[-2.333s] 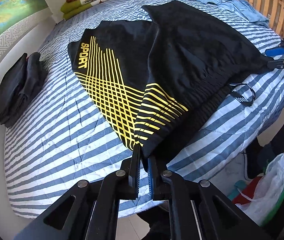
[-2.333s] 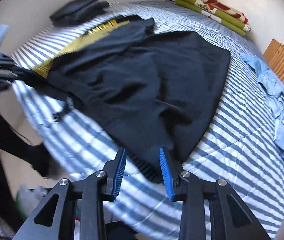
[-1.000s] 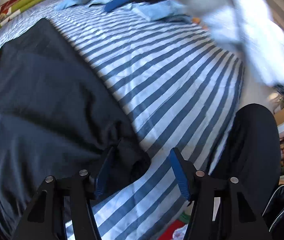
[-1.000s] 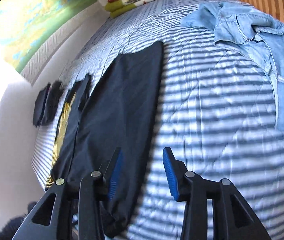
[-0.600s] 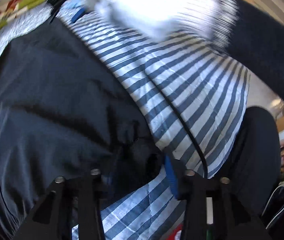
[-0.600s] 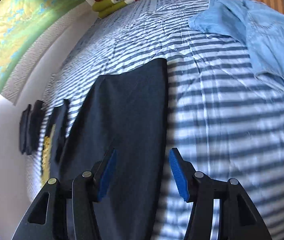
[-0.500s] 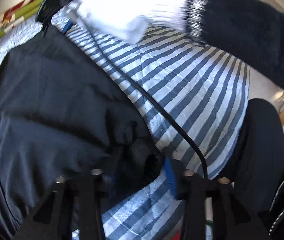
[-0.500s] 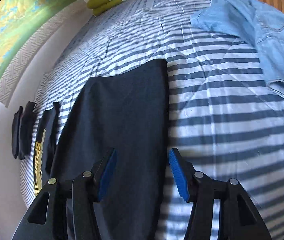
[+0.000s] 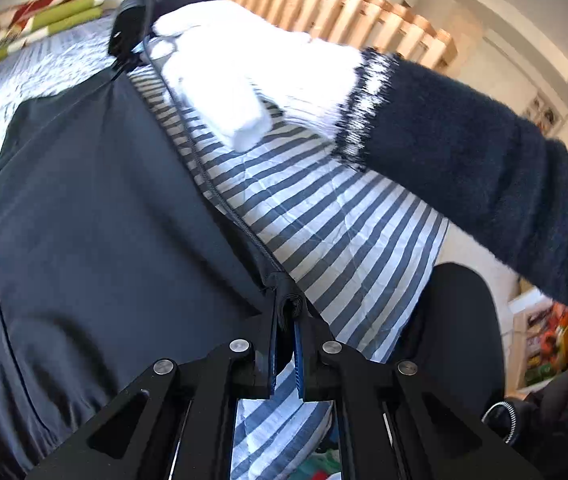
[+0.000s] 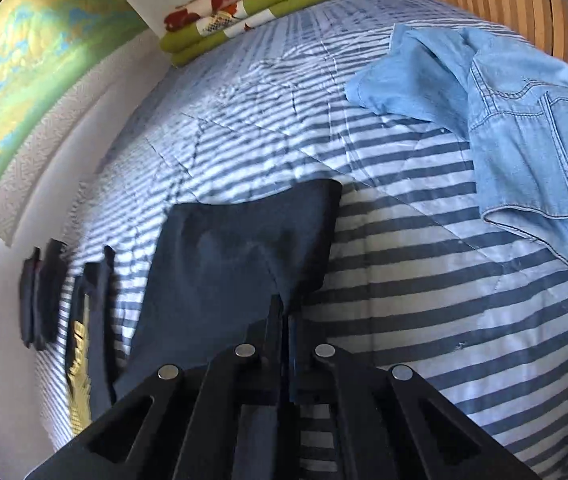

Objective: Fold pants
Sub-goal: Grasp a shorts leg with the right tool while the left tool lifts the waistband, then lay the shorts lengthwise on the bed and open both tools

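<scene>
1. Your left tongs [image 9: 286,326] are pressed together on a bunched corner of the pants [image 9: 95,216], near the bed's [image 9: 336,216] edge closest to you.
2. Your right tongs [image 10: 286,322] are pinched shut on the pants' [image 10: 243,248] edge, partway up the leg, with the cloth pulled into a small peak at the pads.
3. The pants lie flat on the striped bed [image 10: 424,300], dark side up, with one straight edge running from the left tongs up toward the right ones.
4. In the left view, your white-gloved right hand [image 9: 243,76] and dark fuzzy sleeve [image 9: 484,168] reach across above the bed, and a black cable [image 9: 211,184] runs along the pants' edge.
5. In the right view, part of the pants with a yellow print [image 10: 77,364] shows at the left edge of the bed.
6. A folded dark garment [image 10: 39,300] sits just beyond that, at the bed's side.
7. A light-blue denim shirt [image 10: 524,128] lies crumpled on the right of the bed, well apart from the pants.
8. Folded green and red bedding [image 10: 251,4] sits at the far end, against the wall.
</scene>
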Tool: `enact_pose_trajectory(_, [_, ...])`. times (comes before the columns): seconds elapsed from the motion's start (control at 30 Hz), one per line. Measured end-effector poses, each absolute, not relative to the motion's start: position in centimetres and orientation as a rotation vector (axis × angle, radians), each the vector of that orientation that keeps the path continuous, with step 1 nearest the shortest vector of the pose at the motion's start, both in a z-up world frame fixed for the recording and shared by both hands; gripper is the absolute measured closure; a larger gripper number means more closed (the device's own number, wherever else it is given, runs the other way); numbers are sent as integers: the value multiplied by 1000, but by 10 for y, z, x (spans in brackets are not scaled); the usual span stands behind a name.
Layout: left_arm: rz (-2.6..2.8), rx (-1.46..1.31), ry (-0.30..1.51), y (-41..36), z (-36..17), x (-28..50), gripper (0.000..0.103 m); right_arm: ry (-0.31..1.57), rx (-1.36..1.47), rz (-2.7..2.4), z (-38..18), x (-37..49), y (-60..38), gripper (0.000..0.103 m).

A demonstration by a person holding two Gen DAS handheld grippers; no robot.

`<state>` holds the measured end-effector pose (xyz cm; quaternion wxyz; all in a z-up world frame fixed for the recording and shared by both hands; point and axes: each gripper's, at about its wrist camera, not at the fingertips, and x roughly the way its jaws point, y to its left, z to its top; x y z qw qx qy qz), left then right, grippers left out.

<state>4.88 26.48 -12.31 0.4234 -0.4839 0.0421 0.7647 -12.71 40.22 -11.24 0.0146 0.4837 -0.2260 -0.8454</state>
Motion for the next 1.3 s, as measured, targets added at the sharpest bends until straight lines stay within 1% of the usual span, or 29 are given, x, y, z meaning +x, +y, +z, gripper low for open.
enact_pose_trajectory(0.1, [1948, -1186, 81, 259, -120, 50, 97, -723, 1462, -2649, -96, -126, 395, 101])
enact_pose_trajectory(0.23, [2023, -1145, 16, 229, -106, 59, 97, -614, 1400, -2691, -60, -133, 359, 101])
enact_pose_trajectory(0.37, [2114, -1149, -73, 182, -106, 62, 97, -531, 1335, -2671, -28, -152, 302, 101])
enact_pose_trajectory(0.53, [2251, -1176, -251, 86, -104, 67, 97, -350, 1308, -2609, -9, -185, 192, 101])
enact_pose_trajectory(0.63, [2333, -1202, -355, 31, -113, 81, 97, -239, 1333, -2556, -18, -205, 117, 101])
enact_pose_trajectory(0.77, [2402, -1260, -535, -33, -135, 89, 97, -67, 1375, -2493, -47, -224, 18, 101])
enact_pose_trajectory(0.87, [2406, -1287, -636, -60, -152, 95, 97, 80, 1416, -2459, -73, -231, -40, 101])
enact_pose_trajectory(0.93, [2397, -1288, -660, -70, -157, 96, 97, 157, 1453, -2437, -90, -233, -70, 101])
enact_pose_trajectory(1.03, [2402, -1274, -649, -75, -158, 99, 97, 200, 1492, -2417, -105, -235, -89, 101])
enact_pose_trajectory(1.1, [2395, -1273, -678, -79, -161, 100, 97, 221, 1523, -2381, -115, -239, -99, 101])
enact_pose_trajectory(1.17, [2386, -1284, -697, -85, -163, 101, 97, 216, 1574, -2303, -121, -242, -108, 99])
enact_pose_trajectory(1.23, [2387, -1279, -705, -87, -162, 103, 97, 147, 1559, -2283, -113, -239, -102, 92])
enact_pose_trajectory(1.3, [2394, -1276, -713, -91, -160, 106, 96, 74, 1495, -2283, -92, -232, -86, 77])
